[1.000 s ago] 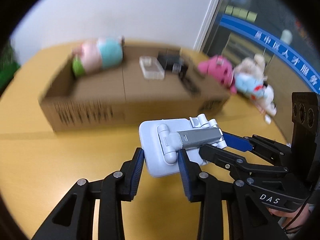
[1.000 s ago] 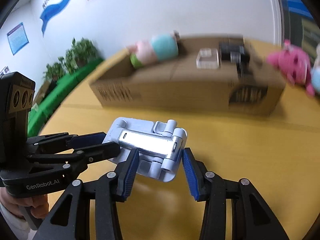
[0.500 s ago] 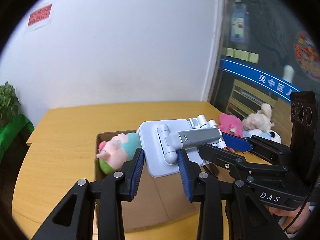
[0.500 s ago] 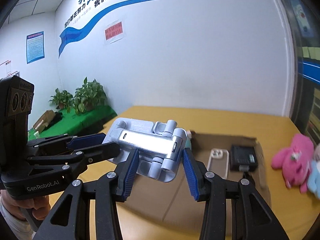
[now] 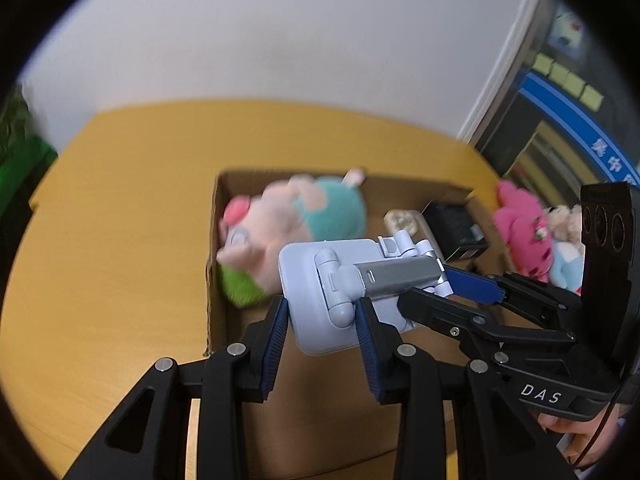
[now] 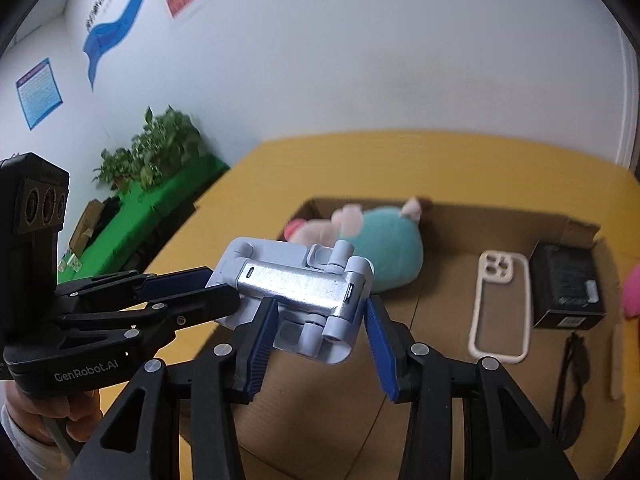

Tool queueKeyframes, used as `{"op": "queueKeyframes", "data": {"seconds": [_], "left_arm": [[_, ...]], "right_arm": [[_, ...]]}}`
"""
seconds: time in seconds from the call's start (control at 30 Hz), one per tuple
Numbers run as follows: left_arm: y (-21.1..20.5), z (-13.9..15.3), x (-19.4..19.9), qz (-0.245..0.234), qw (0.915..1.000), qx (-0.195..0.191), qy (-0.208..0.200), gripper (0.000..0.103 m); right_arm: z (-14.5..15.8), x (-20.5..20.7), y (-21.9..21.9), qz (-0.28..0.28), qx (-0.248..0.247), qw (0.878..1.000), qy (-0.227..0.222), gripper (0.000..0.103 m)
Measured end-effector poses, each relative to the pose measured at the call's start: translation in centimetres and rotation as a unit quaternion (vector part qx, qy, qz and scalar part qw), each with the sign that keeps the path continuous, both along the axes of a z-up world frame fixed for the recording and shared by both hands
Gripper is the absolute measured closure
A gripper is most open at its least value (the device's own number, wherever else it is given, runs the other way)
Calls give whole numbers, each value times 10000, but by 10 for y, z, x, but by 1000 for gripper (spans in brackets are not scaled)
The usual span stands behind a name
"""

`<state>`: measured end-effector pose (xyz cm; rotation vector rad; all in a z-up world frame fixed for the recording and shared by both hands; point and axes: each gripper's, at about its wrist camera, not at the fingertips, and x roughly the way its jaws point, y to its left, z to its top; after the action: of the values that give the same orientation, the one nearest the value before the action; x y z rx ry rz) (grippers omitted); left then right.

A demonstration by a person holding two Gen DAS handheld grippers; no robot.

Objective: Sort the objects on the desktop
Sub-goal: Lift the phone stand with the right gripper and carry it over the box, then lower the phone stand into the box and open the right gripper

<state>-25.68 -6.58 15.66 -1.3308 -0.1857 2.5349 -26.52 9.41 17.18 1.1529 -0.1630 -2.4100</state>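
Observation:
A pale blue folding phone stand (image 5: pixel 340 300) with a silver arm is held between both grippers, in the air above an open cardboard box (image 5: pixel 216 208). My left gripper (image 5: pixel 320 316) is shut on its base end. My right gripper (image 6: pixel 318 316) is shut on its hinge end (image 6: pixel 320 292). In the left wrist view the right gripper (image 5: pixel 444 284) comes in from the right. In the right wrist view the left gripper (image 6: pixel 216 284) comes in from the left. The box (image 6: pixel 460 216) holds a pink and teal plush pig (image 6: pixel 380 248).
The box also holds a clear phone case (image 6: pixel 500 304), a black box (image 6: pixel 566 284) and a black cable (image 6: pixel 572 380). A pink plush (image 5: pixel 524 228) and a white plush (image 5: pixel 564 220) lie on the yellow table (image 5: pixel 120 220) right of the box. Green plants (image 6: pixel 152 152) stand beyond the table.
Both grippers, still holding the stand, have tilted down and moved over the box, so its inside now shows from above.

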Motion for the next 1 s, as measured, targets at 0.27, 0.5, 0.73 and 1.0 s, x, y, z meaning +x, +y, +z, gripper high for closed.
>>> {"op": "queueKeyframes", "data": {"seconds": [0.27, 0.5, 0.73, 1.0], "left_arm": [[-2, -54, -22, 13, 9947, -118, -1018, 69], [7, -76, -35, -26, 9875, -582, -1465, 70], [-13, -58, -29, 143, 9914, -513, -1194, 70], [-50, -21, 5, 322, 9967, -670, -325, 70]], "right_arm": [[-69, -32, -1, 153, 140, 9936, -1115, 60], [-111, -46, -6, 206, 201, 9824, -1847, 61], [-133, -39, -25, 265, 239, 9767, -2118, 77], [-136, -33, -40, 373, 126, 9733, -2261, 60]]}}
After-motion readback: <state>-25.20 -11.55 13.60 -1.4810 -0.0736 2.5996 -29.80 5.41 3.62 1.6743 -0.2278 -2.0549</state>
